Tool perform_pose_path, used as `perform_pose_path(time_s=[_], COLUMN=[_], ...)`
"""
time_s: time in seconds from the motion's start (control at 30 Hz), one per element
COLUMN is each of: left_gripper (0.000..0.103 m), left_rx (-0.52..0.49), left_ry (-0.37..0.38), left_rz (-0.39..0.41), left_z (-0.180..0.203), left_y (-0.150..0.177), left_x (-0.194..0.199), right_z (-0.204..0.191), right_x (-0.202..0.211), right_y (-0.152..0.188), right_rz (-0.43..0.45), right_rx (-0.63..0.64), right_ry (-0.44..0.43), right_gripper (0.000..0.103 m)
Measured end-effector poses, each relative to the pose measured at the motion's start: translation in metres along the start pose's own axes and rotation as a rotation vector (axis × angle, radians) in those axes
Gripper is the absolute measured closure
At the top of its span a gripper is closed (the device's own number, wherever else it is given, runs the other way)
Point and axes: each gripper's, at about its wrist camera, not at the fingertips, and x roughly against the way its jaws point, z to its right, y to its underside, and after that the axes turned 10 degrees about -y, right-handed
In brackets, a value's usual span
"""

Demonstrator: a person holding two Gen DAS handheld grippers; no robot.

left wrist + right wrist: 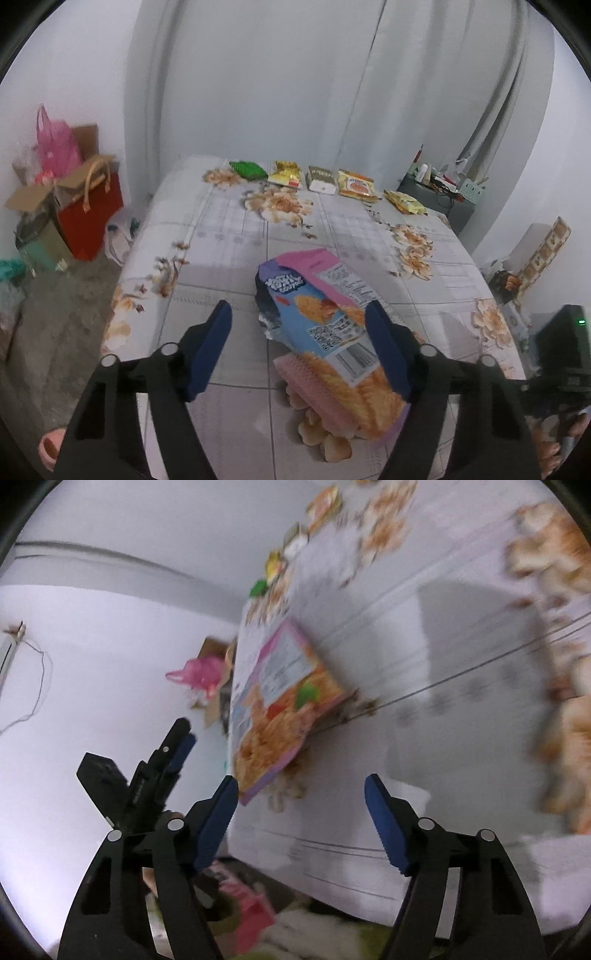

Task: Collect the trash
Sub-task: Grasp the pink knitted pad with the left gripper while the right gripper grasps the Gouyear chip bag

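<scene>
While the snack bag (pixel 325 332) lies on the bed (pixel 229 236), left gripper (pixel 299 354) (unclenched) straddles it. Right gripper (pixel 301 823) gapes empty; bag at eleven o'clock. Advise centring before closing.

Soft, even indoor light, slightly cool cast. Left wrist view fairly sharp, mild blur at the edges. Right wrist view heavily motion-smeared and tilted. Soft shadows on the bed (pixel 229 236). Strong fisheye bending, dark corner vignette in both.
</scene>
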Motion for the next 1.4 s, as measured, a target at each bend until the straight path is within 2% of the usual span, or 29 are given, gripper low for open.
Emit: perform_pose_path(time_s=[0.17,0.2,0.27,0.4,0.43,0.53,0.67,0.73,0.83,0.97,1.03,1.07,1.1,1.13,1.17,1.2,1.27,1.3,1.33,1.37,1.4], left_gripper=[0.037,0.039,0.041,0.042,0.042,0.042,0.043,0.043,0.043,0.043,0.043,0.043,0.043,0.041,0.04,0.038,0.037,0.037,0.037,0.037,0.036], left_rx=[0.059,0.067,0.077,0.086,0.087,0.09,0.094,0.089,0.079,0.073,0.055,0.043,0.032,0.014,0.006,0.0,-0.011,-0.014,-0.015,-0.016,-0.018], left_ry=[0.041,0.047,0.056,0.062,0.063,0.062,0.063,0.064,0.073,0.101,0.112,0.116,0.118,0.121,0.12,0.117,0.116,0.117,0.118,0.12,0.123], left_rz=[-0.046,-0.052,-0.058,-0.053,-0.052,-0.044,-0.04,-0.036,-0.05,-0.095,-0.113,-0.119,-0.122,-0.126,-0.126,-0.125,-0.124,-0.127,-0.129,-0.131,-0.134], left_z=[-0.015,-0.017,-0.021,-0.025,-0.026,-0.029,-0.031,-0.031,-0.028,-0.024,-0.019,-0.016,-0.013,-0.009,-0.007,-0.005,-0.002,-0.001,0.0,0.0,0.002], left_y=[0.005,0.006,0.007,0.008,0.008,0.008,0.008,0.008,0.009,0.013,0.014,0.015,0.015,0.015,0.015,0.015,0.014,0.013,0.013,0.013,0.013], left_x=[-0.012,-0.013,-0.015,-0.014,-0.014,-0.012,-0.008,-0.006,-0.006,-0.013,-0.016,-0.018,-0.019,-0.022,-0.023,-0.024,-0.028,-0.031,-0.034,-0.034,-0.036], right_z=[0.004,0.006,0.01,0.019,0.019,0.012,-0.005,-0.015,-0.036,-0.073,-0.101,-0.115,-0.124,-0.134,-0.137,-0.138,-0.126,-0.118,-0.104,-0.098,-0.085], right_x=[-0.029,-0.033,-0.038,-0.039,-0.041,-0.03,-0.014,0.0,0.029,0.077,0.095,0.098,0.093,0.086,0.076,0.06,0.028,0.017,0.002,-0.009,-0.018], right_y=[-0.008,-0.009,-0.015,-0.017,-0.019,-0.021,-0.029,-0.033,-0.038,-0.032,-0.018,-0.008,-0.001,0.01,0.018,0.033,0.051,0.058,0.068,0.073,0.082], right_rz=[-0.029,-0.024,-0.017,0.007,0.017,0.046,0.107,0.147,0.208,0.311,0.373,0.397,0.408,0.405,0.392,0.356,0.263,0.215,0.13,0.086,0.01], right_rx=[-0.072,-0.089,-0.111,-0.169,-0.173,-0.143,-0.086,-0.044,0.05,0.261,0.453,0.568,0.647,0.761,0.837,0.966,1.116,1.156,1.208,1.229,1.252], right_ry=[-0.019,-0.019,-0.029,-0.098,-0.115,-0.172,-0.265,-0.281,-0.248,-0.078,0.168,0.333,0.447,0.597,0.692,0.865,1.085,1.138,1.188,1.203,1.219], right_gripper=[0.042,0.047,0.056,0.093,0.098,0.102,0.103,0.103,0.103,0.103,0.103,0.103,0.103,0.103,0.103,0.103,0.102,0.1,0.1,0.099,0.094])
